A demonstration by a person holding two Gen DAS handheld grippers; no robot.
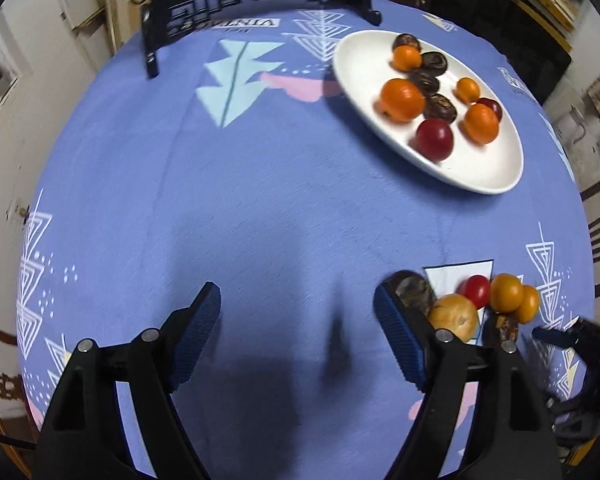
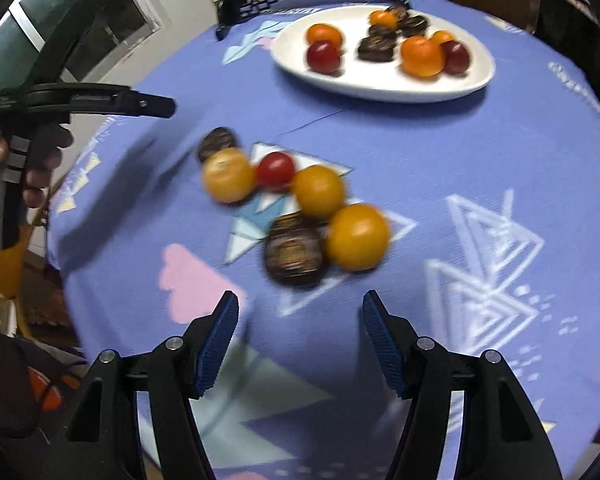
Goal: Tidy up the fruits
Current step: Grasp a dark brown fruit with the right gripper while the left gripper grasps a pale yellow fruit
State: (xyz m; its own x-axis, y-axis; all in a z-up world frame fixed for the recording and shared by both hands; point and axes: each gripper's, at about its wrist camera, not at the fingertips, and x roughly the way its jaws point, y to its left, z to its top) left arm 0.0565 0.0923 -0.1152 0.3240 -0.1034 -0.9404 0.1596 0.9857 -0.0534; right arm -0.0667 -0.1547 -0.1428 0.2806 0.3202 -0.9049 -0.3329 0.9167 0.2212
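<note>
- Resting on the blue patterned tablecloth (image 1: 260, 184), a white oval plate (image 1: 484, 176) sits at the far side of the table and holds a mix of fruit.
- On the plate, the left wrist view shows four orange fruits, the largest at (image 1: 402, 100), two red ones, the nearer at (image 1: 435, 139), and four dark wrinkled fruits, one at (image 1: 440, 107).
- A loose cluster lies straight on the cloth, well apart from the plate: three orange-yellow fruits, the nearest at (image 2: 357, 237), one red fruit (image 2: 276, 171), and two dark wrinkled ones, the nearer at (image 2: 294, 255). Several of these touch one another.
- The left gripper (image 1: 298, 336) points down at bare cloth, its blue pads spread wide with nothing between them; the cluster lies just beside its right finger.
- The right gripper (image 2: 300, 344) also stands open and empty, the cluster just ahead of its fingertips.
- A black rack (image 1: 256, 4) stands at the table's far edge.
- A person's hand (image 2: 40, 168) grips the left tool's handle.
</note>
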